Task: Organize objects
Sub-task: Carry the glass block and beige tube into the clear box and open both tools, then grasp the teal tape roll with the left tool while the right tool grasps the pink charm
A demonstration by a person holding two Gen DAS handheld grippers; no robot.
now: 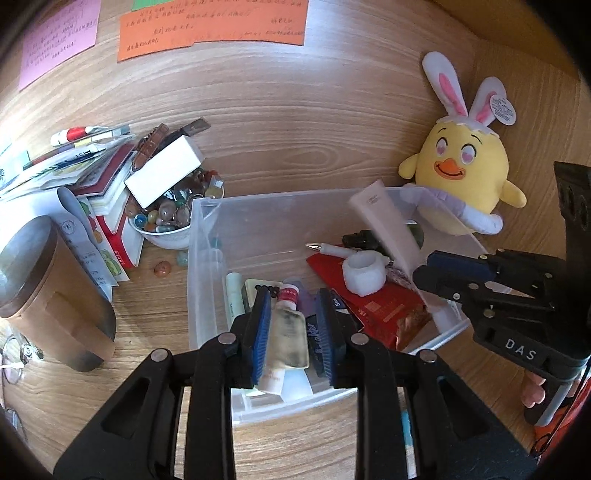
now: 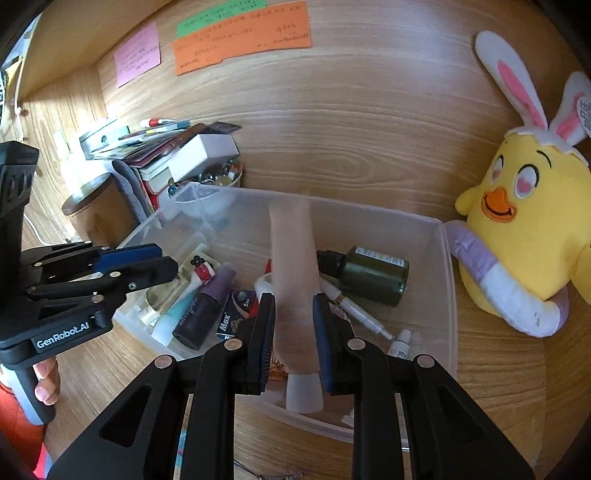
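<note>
A clear plastic bin (image 1: 273, 195) (image 2: 369, 208) stands on the wooden desk and holds several small items. My left gripper (image 1: 293, 295) (image 2: 168, 260) hovers over the bin's near left part. A small clear bottle with a red label (image 1: 288, 332) sits blurred between its blue pads, with a gap on the right side, so the jaws are open. My right gripper (image 2: 293, 297) (image 1: 424, 266) is shut on a pale cosmetic tube (image 2: 295, 266) (image 1: 384, 229), which tilts up over the bin's right half. Below lie a dark green bottle (image 2: 369, 275), a white pen (image 2: 362, 314), a purple bottle (image 2: 207, 310) and a white tape roll (image 1: 364, 273).
A yellow plush chick with rabbit ears (image 1: 461, 166) leans against the bin's right side. To the left are a bowl of marbles (image 1: 166, 218) under a white box (image 1: 164, 173), stacked books, a brown canister (image 1: 44, 280) and a loose marble (image 1: 162, 267). Paper notes (image 1: 210, 26) hang on the back wall.
</note>
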